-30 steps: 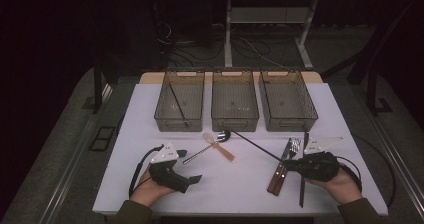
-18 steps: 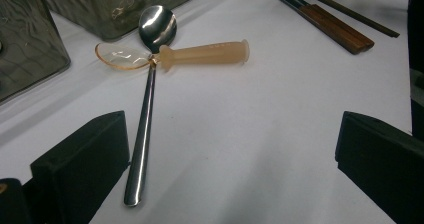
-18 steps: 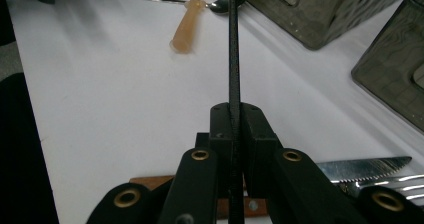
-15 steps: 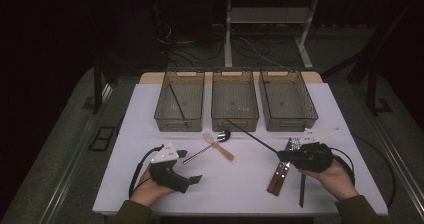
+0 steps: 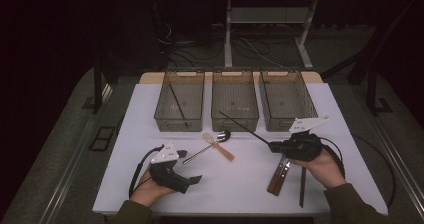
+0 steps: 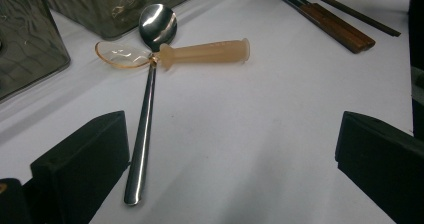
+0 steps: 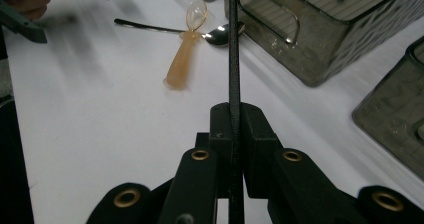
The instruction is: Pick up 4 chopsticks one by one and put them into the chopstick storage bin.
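Note:
My right gripper [image 5: 274, 146] is shut on a thin black chopstick [image 5: 242, 126], held off the table. The stick slants up-left, its tip in front of the middle basket [image 5: 235, 120]. In the right gripper view the chopstick [image 7: 233, 44] runs straight up from between the closed pads [image 7: 250, 129]. My left gripper [image 5: 189, 166] rests at the table's front left, jaws wide open with nothing between them. A metal spoon [image 6: 147, 114] lies just beyond its left jaw, crossed at the neck by a translucent orange plastic spoon [image 6: 200, 54].
Three wire baskets stand in a row at the back; the left basket [image 5: 179, 119] holds a black chopstick, and the right basket [image 5: 287, 121] stands behind my right hand. Two wooden-handled utensils [image 5: 277, 176] and another dark stick [image 5: 302, 186] lie under my right hand.
My right gripper has risen and shifted left and toward the baskets with the chopstick in its grip. The left gripper has stayed put.

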Demonstrator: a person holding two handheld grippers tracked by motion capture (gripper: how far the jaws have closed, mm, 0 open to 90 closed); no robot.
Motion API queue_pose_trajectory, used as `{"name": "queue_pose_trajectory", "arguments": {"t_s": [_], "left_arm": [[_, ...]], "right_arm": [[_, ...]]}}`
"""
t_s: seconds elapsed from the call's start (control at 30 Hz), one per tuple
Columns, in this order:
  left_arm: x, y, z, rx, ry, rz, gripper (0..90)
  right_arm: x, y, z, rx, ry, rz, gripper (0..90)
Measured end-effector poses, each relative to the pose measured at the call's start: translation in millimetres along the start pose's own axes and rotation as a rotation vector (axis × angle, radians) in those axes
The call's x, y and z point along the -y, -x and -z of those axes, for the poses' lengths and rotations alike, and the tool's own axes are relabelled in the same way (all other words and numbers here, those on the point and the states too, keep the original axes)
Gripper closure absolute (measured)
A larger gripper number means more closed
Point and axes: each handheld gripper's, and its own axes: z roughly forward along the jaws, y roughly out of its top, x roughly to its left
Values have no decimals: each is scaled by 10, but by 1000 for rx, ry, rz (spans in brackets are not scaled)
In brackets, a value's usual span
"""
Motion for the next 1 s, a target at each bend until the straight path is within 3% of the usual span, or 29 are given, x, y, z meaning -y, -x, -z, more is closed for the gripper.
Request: {"name": "queue_pose_trajectory", "arguments": {"t_s": [0.77, 1.0], "left_arm": [[-4, -1, -5, 0, 2, -16, 0], [-3, -1, -5, -1, 3, -3, 0]], "right_arm": [[-370, -3, -180, -5, 27, 13, 842], [-509, -4, -259, -2, 30, 21, 842]]}}
